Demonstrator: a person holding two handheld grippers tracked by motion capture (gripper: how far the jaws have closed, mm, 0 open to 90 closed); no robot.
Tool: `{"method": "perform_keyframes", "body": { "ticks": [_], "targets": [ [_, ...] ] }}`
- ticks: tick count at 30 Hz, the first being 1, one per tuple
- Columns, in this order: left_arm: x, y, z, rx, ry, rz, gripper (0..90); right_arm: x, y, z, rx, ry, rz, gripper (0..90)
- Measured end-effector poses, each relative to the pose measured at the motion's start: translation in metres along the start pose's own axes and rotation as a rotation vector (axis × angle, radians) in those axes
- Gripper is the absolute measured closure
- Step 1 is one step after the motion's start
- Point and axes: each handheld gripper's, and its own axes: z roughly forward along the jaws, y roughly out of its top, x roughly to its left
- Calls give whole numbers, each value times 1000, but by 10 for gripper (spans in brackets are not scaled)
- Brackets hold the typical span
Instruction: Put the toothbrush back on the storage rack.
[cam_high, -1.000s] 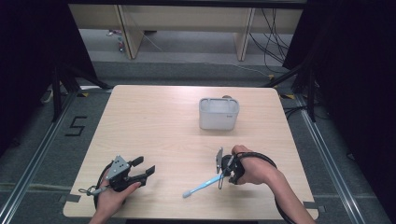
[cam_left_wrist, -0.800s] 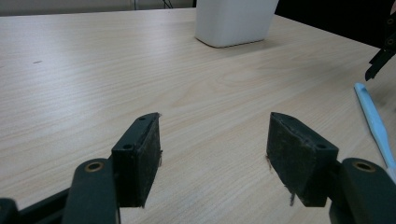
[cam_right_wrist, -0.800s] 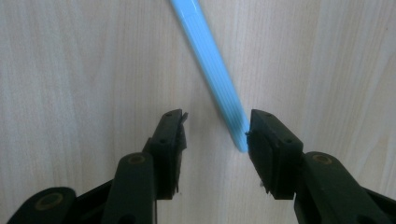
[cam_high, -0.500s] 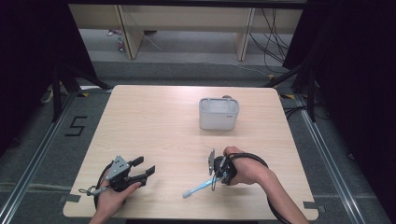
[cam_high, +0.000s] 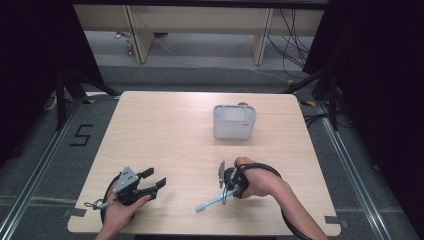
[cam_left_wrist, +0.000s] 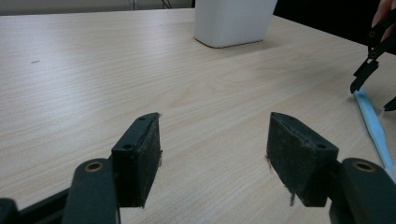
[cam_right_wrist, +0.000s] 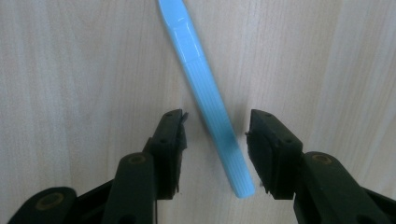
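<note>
My right hand-held gripper (cam_right_wrist: 215, 149) points down at the counter (cam_high: 170, 130) with its jaws spread part-way, one on each side of the blue toothbrush handle (cam_right_wrist: 210, 109). In the right gripper view the handle lies flat on the wood and runs at a slant between the two pads; its blunt end sits just beside the right-hand pad, and I cannot tell whether it touches there. Nothing is clamped: there is bare wood between the handle and the left-hand pad. In the high view the toothbrush (cam_high: 212, 201) stretches from under that gripper (cam_high: 226, 186) toward the near edge of the counter, its pale head end farthest from my hand.

My left hand-held gripper (cam_left_wrist: 212, 156) rests low near the front left of the counter, jaws wide apart and empty, looking across the wood toward the white container (cam_left_wrist: 233, 21). That container (cam_high: 234, 121) stands upright toward the far side, well apart from both grippers. The counter's surface is light wood grain.
</note>
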Motion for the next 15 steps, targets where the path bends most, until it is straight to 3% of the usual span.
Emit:
{"method": "perform_keyframes", "body": {
  "ticks": [3, 5, 8, 15],
  "targets": [
    [0, 0, 0, 1, 1, 1, 345, 0, 2, 4, -29, 20, -7, 568],
    [0, 0, 0, 0, 0, 0, 345, -1, 4, 3, -15, 13, -28, 574],
    [0, 0, 0, -1, -1, -3, 345, 0, 6, 2, 4, 21, -8, 581],
    [0, 0, 1, -9, -11, -2, 344, -2, 7, 4, -7, 28, -42, 595]
  ]
}}
